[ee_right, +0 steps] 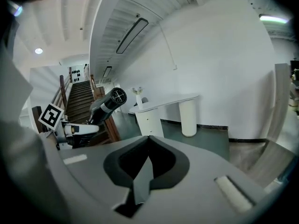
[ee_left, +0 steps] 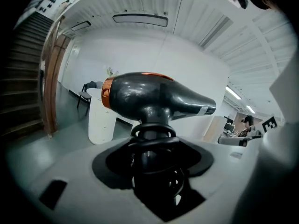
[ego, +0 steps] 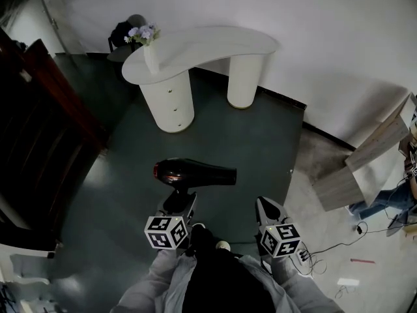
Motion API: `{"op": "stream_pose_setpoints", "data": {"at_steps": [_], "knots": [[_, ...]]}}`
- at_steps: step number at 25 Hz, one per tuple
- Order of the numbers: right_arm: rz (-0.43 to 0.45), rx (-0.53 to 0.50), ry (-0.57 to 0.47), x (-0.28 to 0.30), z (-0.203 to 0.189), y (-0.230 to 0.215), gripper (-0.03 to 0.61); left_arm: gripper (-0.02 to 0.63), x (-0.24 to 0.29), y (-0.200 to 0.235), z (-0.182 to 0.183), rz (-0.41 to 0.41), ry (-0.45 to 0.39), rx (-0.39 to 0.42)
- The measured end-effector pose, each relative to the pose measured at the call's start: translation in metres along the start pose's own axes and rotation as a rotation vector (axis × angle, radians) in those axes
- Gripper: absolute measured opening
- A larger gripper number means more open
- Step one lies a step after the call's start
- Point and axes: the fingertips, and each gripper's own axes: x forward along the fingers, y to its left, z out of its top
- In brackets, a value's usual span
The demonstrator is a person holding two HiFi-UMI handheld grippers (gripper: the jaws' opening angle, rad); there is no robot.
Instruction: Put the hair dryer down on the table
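Observation:
A black hair dryer (ego: 195,173) with an orange-ringed rear end hangs level in the air above the dark floor, nozzle pointing right. My left gripper (ego: 180,202) is shut on its handle from below. In the left gripper view the handle runs down between the jaws and the hair dryer's body (ee_left: 149,97) fills the middle. My right gripper (ego: 267,212) is beside it to the right, shut and holding nothing, with the jaws meeting at a seam (ee_right: 148,144). The white curved table (ego: 215,44) stands a few steps ahead. From the right gripper view the hair dryer (ee_right: 107,104) shows at the left.
A white vase with purple flowers (ego: 144,41) stands on the table's left end, and a dark chair (ego: 124,32) sits behind it. A dark staircase (ego: 39,129) runs along the left. Wooden panels (ego: 365,165) lean at the right, with cables (ego: 326,250) on the floor.

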Motion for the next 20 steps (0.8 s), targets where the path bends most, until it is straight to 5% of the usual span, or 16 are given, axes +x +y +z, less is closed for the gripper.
{"op": "stream_pose_setpoints", "data": {"at_steps": [12, 20], "knots": [[0.010, 0.002, -0.002, -0.003, 0.007, -0.028, 0.011, 0.267, 0.017, -0.013, 0.008, 0.042, -0.022, -0.005], [-0.007, 0.016, -0.005, 0.052, 0.039, -0.066, 0.011, 0.267, 0.085, 0.006, 0.033, 0.043, -0.008, -0.028]]}}
